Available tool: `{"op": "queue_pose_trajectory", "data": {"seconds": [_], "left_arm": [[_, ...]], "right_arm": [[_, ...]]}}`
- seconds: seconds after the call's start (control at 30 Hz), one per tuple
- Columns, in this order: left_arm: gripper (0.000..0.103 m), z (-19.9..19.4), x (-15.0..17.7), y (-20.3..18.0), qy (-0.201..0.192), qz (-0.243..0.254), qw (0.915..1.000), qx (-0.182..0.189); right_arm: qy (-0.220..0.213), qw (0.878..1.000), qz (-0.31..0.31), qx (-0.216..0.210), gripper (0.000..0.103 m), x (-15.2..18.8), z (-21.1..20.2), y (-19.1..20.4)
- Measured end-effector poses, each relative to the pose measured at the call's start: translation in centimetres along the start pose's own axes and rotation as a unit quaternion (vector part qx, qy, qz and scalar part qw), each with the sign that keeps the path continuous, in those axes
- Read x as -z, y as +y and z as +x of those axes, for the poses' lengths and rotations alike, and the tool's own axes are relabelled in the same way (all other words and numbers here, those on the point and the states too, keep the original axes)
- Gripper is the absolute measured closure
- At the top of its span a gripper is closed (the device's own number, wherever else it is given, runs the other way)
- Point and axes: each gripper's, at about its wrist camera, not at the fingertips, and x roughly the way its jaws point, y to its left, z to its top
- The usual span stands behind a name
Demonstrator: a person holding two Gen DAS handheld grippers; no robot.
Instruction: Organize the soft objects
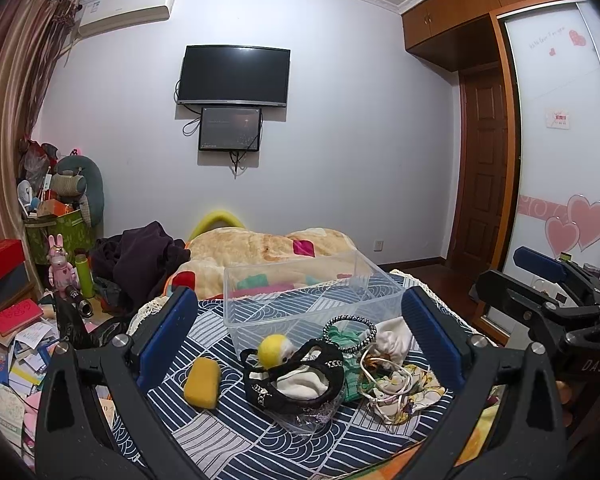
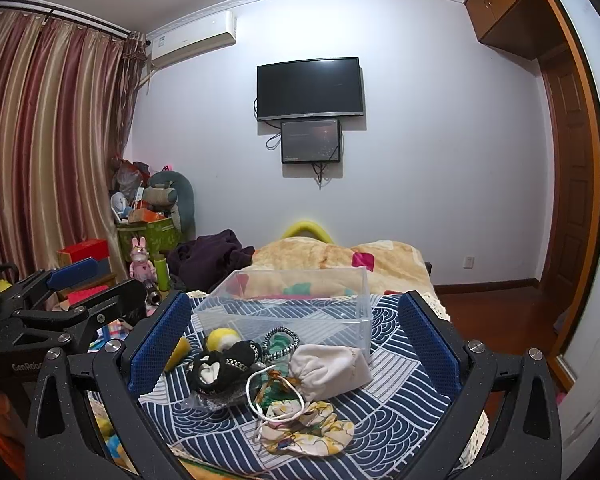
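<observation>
A pile of soft things lies on the blue patterned cloth [image 1: 228,432] in front of a clear plastic box [image 1: 312,300]: a yellow sponge [image 1: 202,384], a yellow-white ball [image 1: 274,350], a black knitted piece [image 1: 296,380], a braided hair band [image 1: 350,334], a white pouch [image 2: 332,368] and a floral scrunchie [image 2: 312,428]. The box [image 2: 288,308] looks empty. My left gripper [image 1: 300,332] is open and empty, its fingers either side of the pile. My right gripper [image 2: 296,336] is open and empty, likewise framing the pile. Each gripper shows at the other view's edge.
A blanket [image 1: 268,248] and dark clothes [image 1: 140,260] lie on the bed behind the box. Boxes, books and toys [image 1: 20,320] clutter the floor at the left. A wardrobe [image 1: 560,160] and door stand at the right.
</observation>
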Motion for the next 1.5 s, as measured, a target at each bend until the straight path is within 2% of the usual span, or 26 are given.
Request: {"op": "queue_pose_trajectory", "data": {"seconds": [0.5,0.77,0.8,0.87,0.97,1.0,1.17,1.33,1.43,1.5], "left_arm": [[0.0,0.6,0.3,0.1,0.003,0.005,1.0,0.003],[0.0,1.5,1.2,1.3,0.014,-0.007,0.9998,0.012],[0.001,1.7,1.4,1.6,0.015,-0.01,0.9998,0.01],[0.016,2.6,1.9,2.6,0.028,-0.016,0.9995,0.002],[0.023,3.9,2.7,3.9,0.054,-0.032,0.998,-0.004],[0.024,4.3,2.9,4.4,0.06,-0.038,0.9975,-0.006],[0.032,6.6,4.4,6.8,0.095,-0.047,0.9935,-0.04],[0.038,9.3,6.6,9.1,0.14,-0.066,0.9864,-0.056],[0.044,10.6,8.0,9.9,0.165,-0.076,0.9817,-0.058],[0.044,11.3,8.6,10.2,0.176,-0.074,0.9796,-0.062]], "right_arm": [[-0.001,1.0,0.001,-0.001,0.0,0.0,0.0,0.0],[0.027,0.999,0.022,-0.032,0.0,0.9,1.4,-0.4],[0.034,0.998,0.025,-0.037,0.0,1.2,1.7,-0.6],[0.048,0.997,0.032,-0.048,0.0,1.7,2.3,-0.8],[0.069,0.996,0.034,-0.05,0.01,2.3,3.5,-0.7],[0.077,0.995,0.034,-0.051,0.016,2.5,3.8,-0.7],[0.113,0.992,0.028,-0.055,0.034,3.2,6.0,-0.7],[0.156,0.986,0.029,-0.045,0.06,3.6,9.4,-1.4],[0.18,0.982,0.037,-0.047,0.069,4.1,11.3,-1.7],[0.192,0.98,0.039,-0.048,0.072,4.4,12.1,-1.7]]}}
